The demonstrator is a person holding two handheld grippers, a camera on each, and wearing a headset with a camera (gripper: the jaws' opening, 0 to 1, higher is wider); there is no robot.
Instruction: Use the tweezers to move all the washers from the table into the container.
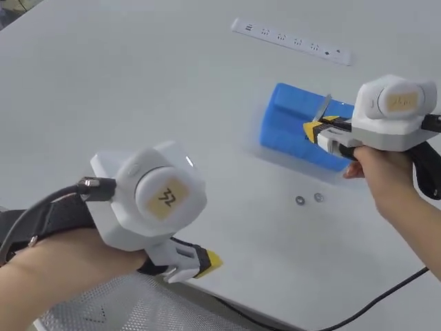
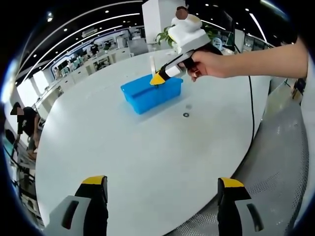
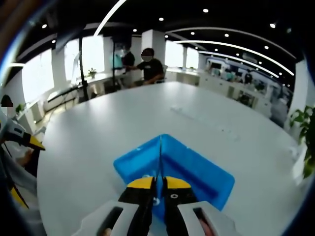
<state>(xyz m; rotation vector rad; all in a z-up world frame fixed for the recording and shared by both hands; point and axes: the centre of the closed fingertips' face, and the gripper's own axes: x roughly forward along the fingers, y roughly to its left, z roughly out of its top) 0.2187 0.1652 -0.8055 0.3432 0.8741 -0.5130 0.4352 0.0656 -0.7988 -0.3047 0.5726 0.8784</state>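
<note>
The blue container (image 1: 293,131) sits on the white table, also seen in the left gripper view (image 2: 147,96). My right gripper (image 1: 315,129) hovers over it, shut on the metal tweezers (image 1: 322,109). In the right gripper view the tweezers (image 3: 160,155) point down into the blue container (image 3: 197,172) from between the closed yellow tips (image 3: 158,183). Two small washers (image 1: 300,201) (image 1: 318,198) lie on the table in front of the container, and also in the left gripper view (image 2: 186,115). My left gripper (image 2: 161,184) is open and holds nothing, near the table's front edge (image 1: 205,262).
A white power strip (image 1: 289,40) lies at the back of the table. A black cable (image 1: 375,295) crosses the front right corner. A mesh surface (image 1: 103,307) shows below the table's front edge. People stand far off across the room (image 3: 147,66).
</note>
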